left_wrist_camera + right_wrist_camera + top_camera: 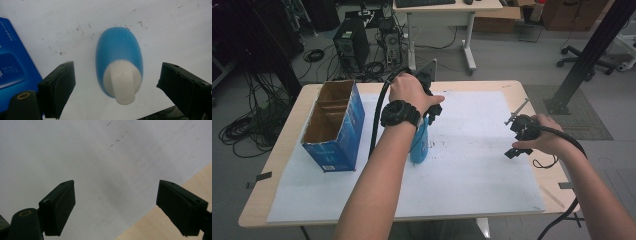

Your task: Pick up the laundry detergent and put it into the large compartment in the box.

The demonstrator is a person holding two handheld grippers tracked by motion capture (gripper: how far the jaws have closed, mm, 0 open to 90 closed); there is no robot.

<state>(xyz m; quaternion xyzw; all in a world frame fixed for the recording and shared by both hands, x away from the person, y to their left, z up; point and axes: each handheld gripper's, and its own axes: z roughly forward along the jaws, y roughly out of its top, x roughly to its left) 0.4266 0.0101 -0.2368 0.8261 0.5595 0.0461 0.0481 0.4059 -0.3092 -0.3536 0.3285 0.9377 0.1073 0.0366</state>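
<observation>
Two grippers are in my hands above the table (512,87), which is covered by a white sheet (472,165). From the high view, my left gripper (428,107) hangs directly over the blue bottle (419,145), which stands upright near the middle of the sheet, just right of the open blue carton (334,125) at the left side. My right gripper (518,137) sits well apart, near the right edge of the sheet.

In the left gripper view (116,82), I look down on the blue bottle (119,53) with its white cap (122,83). My jaws stand wide apart on either side of it, touching nothing. The carton's blue side (15,67) shows at the left.

In the right gripper view (116,207), my jaws are spread wide and hold nothing, over the white sheet (95,155), with bare wooden table (160,225) at the lower right.
</observation>
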